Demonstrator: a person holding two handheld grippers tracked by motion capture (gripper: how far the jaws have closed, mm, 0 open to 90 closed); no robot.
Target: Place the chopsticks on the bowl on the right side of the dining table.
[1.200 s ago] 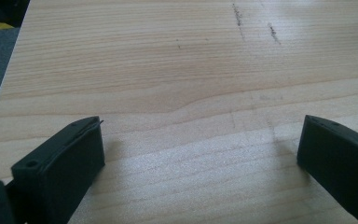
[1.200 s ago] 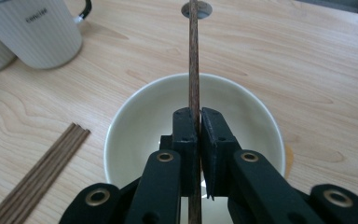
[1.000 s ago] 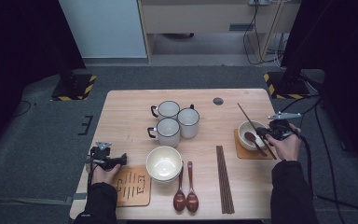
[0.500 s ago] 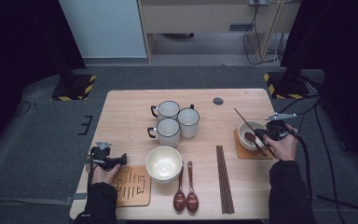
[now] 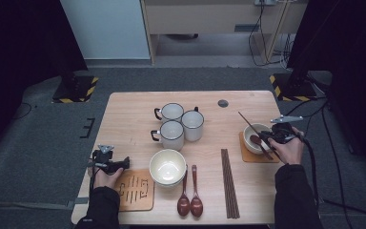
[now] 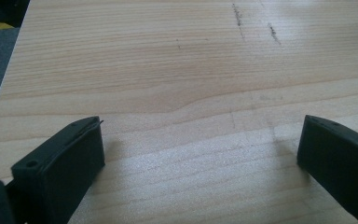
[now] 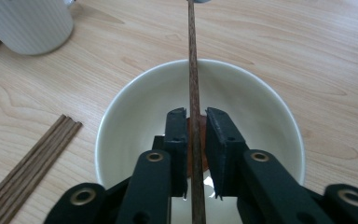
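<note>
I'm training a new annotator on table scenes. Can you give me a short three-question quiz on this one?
1. How many mugs stand on the table?
2. True or false: the left gripper is clamped on a spoon.
3. What runs between the jaws of the right gripper, above the bowl? A) a chopstick B) a mug handle C) a coaster

Key:
1. Three.
2. False. Its jaws stand wide open over bare wood.
3. A. The jaws have just been opening, and a gap shows beside the chopstick.
</note>
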